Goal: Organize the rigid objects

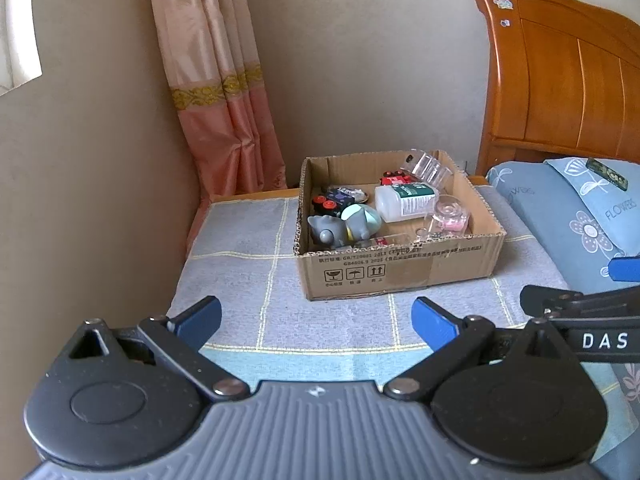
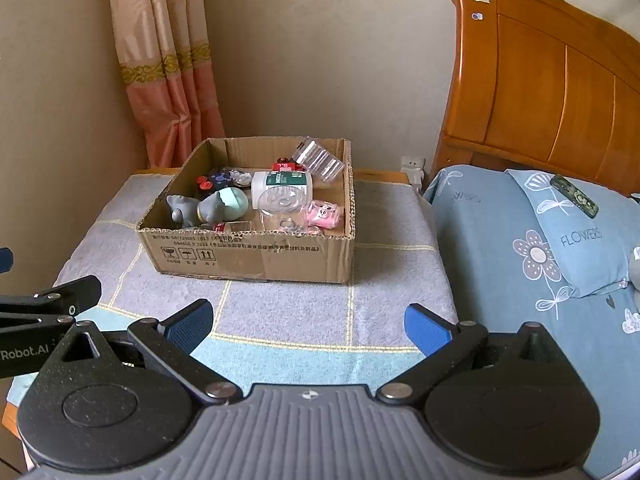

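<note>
An open cardboard box stands on a cloth-covered bedside table. Inside lie a white bottle with a green label, grey toy figures, a clear plastic case, a pink toy, a clear round container and other small items. My left gripper is open and empty, in front of the box. My right gripper is open and empty, also in front of it.
A bed with a blue flowered pillow and wooden headboard stands to the right. A dark patterned flat object lies on the pillow. A pink curtain hangs in the corner. A wall socket is behind the table.
</note>
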{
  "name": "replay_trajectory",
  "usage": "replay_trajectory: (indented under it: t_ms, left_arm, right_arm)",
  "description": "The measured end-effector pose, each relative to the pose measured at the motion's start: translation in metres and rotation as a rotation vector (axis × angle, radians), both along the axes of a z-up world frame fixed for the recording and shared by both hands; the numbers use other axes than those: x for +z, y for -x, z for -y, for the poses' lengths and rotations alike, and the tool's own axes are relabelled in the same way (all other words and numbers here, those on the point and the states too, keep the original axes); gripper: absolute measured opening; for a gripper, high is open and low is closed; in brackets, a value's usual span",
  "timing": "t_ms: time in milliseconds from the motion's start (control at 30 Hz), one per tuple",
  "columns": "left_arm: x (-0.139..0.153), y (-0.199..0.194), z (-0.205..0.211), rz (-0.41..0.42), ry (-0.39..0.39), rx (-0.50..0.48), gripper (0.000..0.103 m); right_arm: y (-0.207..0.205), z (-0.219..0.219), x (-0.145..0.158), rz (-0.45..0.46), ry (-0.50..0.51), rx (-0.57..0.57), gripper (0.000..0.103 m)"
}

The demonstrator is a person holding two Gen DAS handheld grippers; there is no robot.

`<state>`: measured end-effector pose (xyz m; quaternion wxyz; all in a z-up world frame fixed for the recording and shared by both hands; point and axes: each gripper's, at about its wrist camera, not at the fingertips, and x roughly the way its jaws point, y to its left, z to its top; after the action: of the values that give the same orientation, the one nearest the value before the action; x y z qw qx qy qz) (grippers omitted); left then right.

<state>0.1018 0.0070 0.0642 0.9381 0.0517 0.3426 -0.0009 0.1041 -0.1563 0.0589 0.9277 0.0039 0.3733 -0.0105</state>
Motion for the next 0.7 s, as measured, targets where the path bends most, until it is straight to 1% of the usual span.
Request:
replay_trajectory:
  t_ms: [700]
  left_arm:
    - [0.004,0.0026,0.0006,0.008,-0.008,-0.008,0.101]
  right_arm:
    - [0.002,0.0015,0.0031,0.019,0.01,-0.005,0.103]
